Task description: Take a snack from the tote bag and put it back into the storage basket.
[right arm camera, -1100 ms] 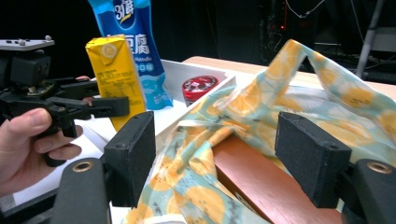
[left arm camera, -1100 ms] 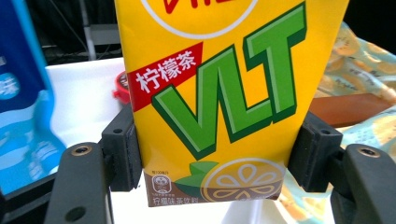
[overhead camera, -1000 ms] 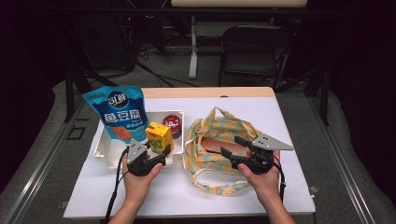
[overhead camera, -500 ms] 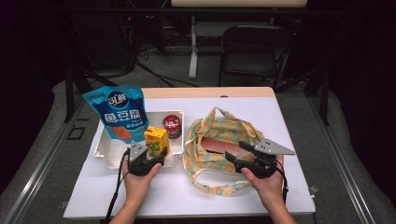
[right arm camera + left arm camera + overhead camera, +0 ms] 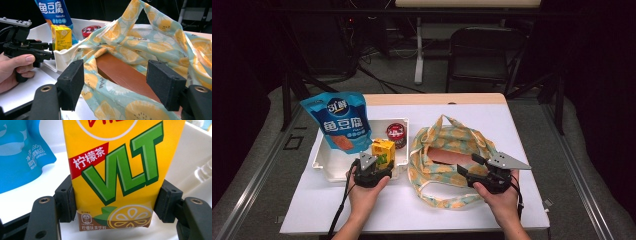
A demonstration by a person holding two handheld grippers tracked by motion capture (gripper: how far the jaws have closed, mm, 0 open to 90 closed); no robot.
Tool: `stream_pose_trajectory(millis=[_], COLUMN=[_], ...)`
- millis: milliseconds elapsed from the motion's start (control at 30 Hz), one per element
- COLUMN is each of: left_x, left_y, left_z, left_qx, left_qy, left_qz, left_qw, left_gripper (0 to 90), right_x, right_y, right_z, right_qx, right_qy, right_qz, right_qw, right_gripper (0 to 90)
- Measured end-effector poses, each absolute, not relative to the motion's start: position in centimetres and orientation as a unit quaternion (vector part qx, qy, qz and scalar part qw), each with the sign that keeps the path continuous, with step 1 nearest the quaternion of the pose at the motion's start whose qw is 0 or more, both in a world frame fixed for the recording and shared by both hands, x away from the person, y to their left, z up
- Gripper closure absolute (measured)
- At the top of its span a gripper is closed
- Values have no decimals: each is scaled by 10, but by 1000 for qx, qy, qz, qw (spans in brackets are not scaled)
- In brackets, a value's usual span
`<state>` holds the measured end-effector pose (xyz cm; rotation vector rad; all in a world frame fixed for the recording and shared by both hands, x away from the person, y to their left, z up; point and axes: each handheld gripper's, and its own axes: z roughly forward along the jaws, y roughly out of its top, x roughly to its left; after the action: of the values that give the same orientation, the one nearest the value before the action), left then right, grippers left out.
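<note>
A yellow lemon tea carton [image 5: 383, 151] stands upright at the near right of the white tray [image 5: 324, 162]. My left gripper [image 5: 379, 162] is shut on it, one pad pressing each side of the carton [image 5: 112, 170] low down. The right gripper [image 5: 466, 165] stands open at the near right rim of a lemon-print cloth bag [image 5: 447, 135]. Its jaws [image 5: 122, 85] straddle the bag's cloth without pinching it. A brown box [image 5: 122, 72] lies inside the bag.
A blue snack pouch [image 5: 343, 122] leans upright in the tray's far left, and a red-lidded can [image 5: 396, 134] sits at its far right. A black chair [image 5: 484, 55] stands beyond the table. White tabletop lies bare near the front edge [image 5: 412, 220].
My left gripper has sunk with the carton down into the tray. The right gripper has stayed by the bag's near rim.
</note>
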<state>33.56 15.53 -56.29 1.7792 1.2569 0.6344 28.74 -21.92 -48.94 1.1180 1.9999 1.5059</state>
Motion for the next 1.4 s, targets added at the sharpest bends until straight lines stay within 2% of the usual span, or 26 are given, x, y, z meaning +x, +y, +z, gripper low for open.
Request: stream_pose_trajectory(millis=[200, 867, 1033, 1400], left_x=[336, 328, 333, 332], left_y=[152, 151, 150, 159], left_z=[-565, -565, -566, -565], left_qx=[701, 715, 721, 723], left_qy=[513, 519, 529, 525], left_qz=[272, 263, 245, 212], left_qw=[413, 388, 375, 397], left_gripper=[323, 314, 308, 253], right_x=[287, 283, 283, 283], right_y=[-219, -217, -216, -217], right_z=[-491, -498, -499, -500], right_qx=[401, 400, 400, 399], right_qy=[714, 718, 718, 722], right_qz=[537, 530, 530, 524], right_qw=[204, 208, 208, 213], right_gripper=[313, 313, 313, 314])
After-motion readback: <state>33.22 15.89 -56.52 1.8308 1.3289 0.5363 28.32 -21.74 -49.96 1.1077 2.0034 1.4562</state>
